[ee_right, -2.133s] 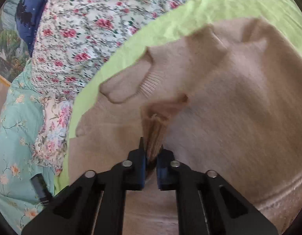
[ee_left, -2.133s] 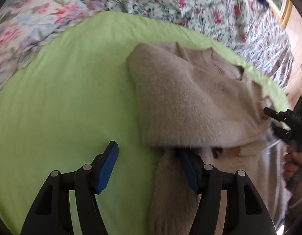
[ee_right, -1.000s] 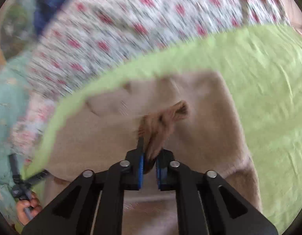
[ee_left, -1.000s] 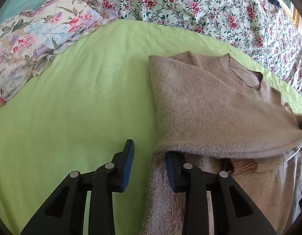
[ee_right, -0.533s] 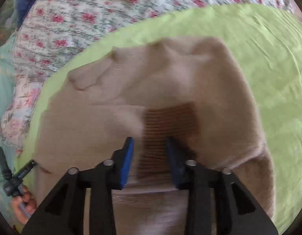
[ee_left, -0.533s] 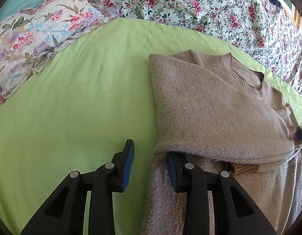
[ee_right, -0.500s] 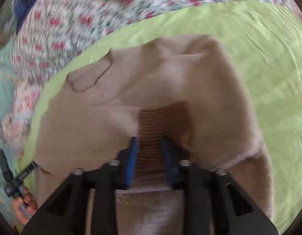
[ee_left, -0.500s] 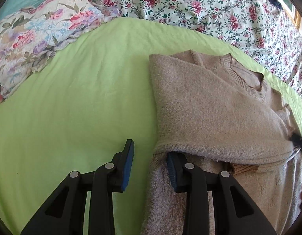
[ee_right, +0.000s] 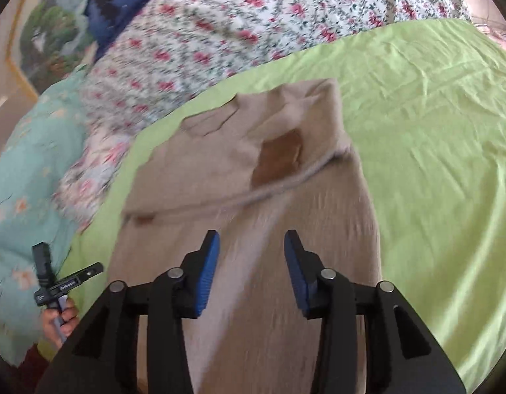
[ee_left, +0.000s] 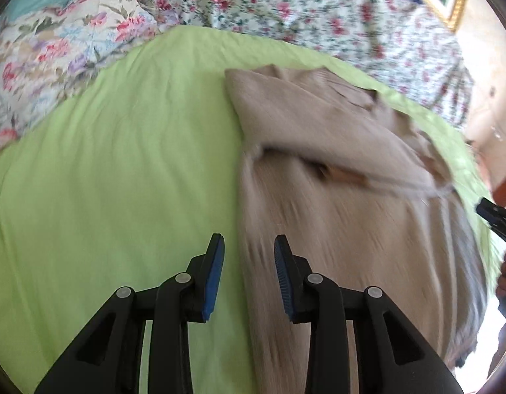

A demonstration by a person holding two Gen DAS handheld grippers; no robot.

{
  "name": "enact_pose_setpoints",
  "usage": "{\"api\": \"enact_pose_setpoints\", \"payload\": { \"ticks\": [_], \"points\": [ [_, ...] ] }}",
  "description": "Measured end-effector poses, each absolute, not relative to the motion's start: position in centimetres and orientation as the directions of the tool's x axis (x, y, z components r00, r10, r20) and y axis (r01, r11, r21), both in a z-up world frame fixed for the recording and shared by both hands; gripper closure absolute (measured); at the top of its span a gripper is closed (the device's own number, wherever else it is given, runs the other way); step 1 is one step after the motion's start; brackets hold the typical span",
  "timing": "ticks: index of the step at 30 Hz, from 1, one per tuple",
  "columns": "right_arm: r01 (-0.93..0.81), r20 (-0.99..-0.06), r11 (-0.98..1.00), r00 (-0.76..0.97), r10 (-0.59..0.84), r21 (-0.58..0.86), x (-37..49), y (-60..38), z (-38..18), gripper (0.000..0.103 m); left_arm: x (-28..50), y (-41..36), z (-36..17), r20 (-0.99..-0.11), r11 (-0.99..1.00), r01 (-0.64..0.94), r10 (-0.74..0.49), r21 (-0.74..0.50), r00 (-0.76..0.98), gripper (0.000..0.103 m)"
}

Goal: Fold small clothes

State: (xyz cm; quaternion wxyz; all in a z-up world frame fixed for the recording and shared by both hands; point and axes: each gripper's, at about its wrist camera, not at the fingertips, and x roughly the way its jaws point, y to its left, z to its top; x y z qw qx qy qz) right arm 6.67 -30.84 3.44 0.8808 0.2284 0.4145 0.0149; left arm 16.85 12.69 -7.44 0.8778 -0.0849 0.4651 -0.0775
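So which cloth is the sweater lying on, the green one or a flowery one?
The plain green sheet. The beige sweater rests only on it; the flowery quilt lies behind, past the sweater's collar.

You work in a home bedroom: a bed with green sheet, floral quilt, and pillows.

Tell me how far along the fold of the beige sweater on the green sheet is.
Done: both sleeves of the beige sweater lie folded across its chest, one brown cuff on top. In hand: nothing; the right hand-held gripper has just been opening and is empty, and the left hand-held gripper is open, straddling the sweater's side edge. Left: folding the long lower body up; it lies flat on the green sheet.
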Motion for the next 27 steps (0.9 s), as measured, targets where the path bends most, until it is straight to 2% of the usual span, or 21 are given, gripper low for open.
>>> {"api": "enact_pose_setpoints", "payload": {
  "ticks": [5, 9, 11, 14, 17, 20, 23, 24, 26, 27],
  "points": [
    [0.111, -0.706, 0.878, 0.645, 0.293, 0.466, 0.9, -30.9, 3.5, 0.057, 10.0, 13.0, -8.8, -0.797, 0.927, 0.126, -0.369, -0.354, 0.478, 0.070],
    [0.048, -0.727, 0.884, 0.591, 0.350, 0.465, -3.5, -30.9, 3.8, 0.040, 5.0, 12.7, -10.3, -0.783, 0.887, 0.151, -0.457, -0.436, 0.422, 0.067],
    [0.033, -0.756, 0.888, 0.540, 0.370, 0.458, -5.7, -30.8, 3.3, 0.040, 3.0, 12.7, -10.6, -0.741, 0.841, 0.165, -0.535, -0.516, 0.406, 0.061],
    [0.027, -0.783, 0.883, 0.476, 0.401, 0.469, -8.2, -30.8, 2.0, 0.040, 1.1, 11.7, -11.6, -0.698, 0.781, 0.185, -0.618, -0.596, 0.362, 0.060],
    [0.027, -0.790, 0.868, 0.428, 0.438, 0.496, -9.3, -30.4, 0.1, 0.040, -0.1, 10.3, -12.3, -0.692, 0.767, 0.210, -0.639, -0.606, 0.336, 0.060],
    [-0.017, -0.731, 0.822, 0.447, 0.515, 0.569, -9.0, -29.6, -1.0, 0.038, -0.7, 8.9, -12.5, -0.690, 0.750, 0.256, -0.661, -0.610, 0.294, 0.060],
    [-0.045, -0.713, 0.816, 0.460, 0.529, 0.576, -8.7, -29.0, -1.2, 0.038, -0.9, 7.9, -13.0, -0.696, 0.734, 0.300, -0.676, -0.609, 0.243, 0.060],
    [-0.052, -0.707, 0.814, 0.465, 0.533, 0.579, -8.9, -29.1, -1.2, 0.040, -1.1, 7.7, -13.1, -0.698, 0.734, 0.307, -0.675, -0.606, 0.236, 0.060],
    [-0.049, -0.712, 0.820, 0.470, 0.522, 0.570, -9.2, -29.2, -1.4, 0.056, -0.8, 7.6, -13.0, -0.705, 0.738, 0.318, -0.670, -0.595, 0.234, 0.062],
    [-0.027, -0.730, 0.835, 0.470, 0.496, 0.550, -9.2, -29.4, -1.7, 0.079, -0.7, 7.6, -13.0, -0.709, 0.740, 0.324, -0.666, -0.590, 0.232, 0.063]
  ]
}}
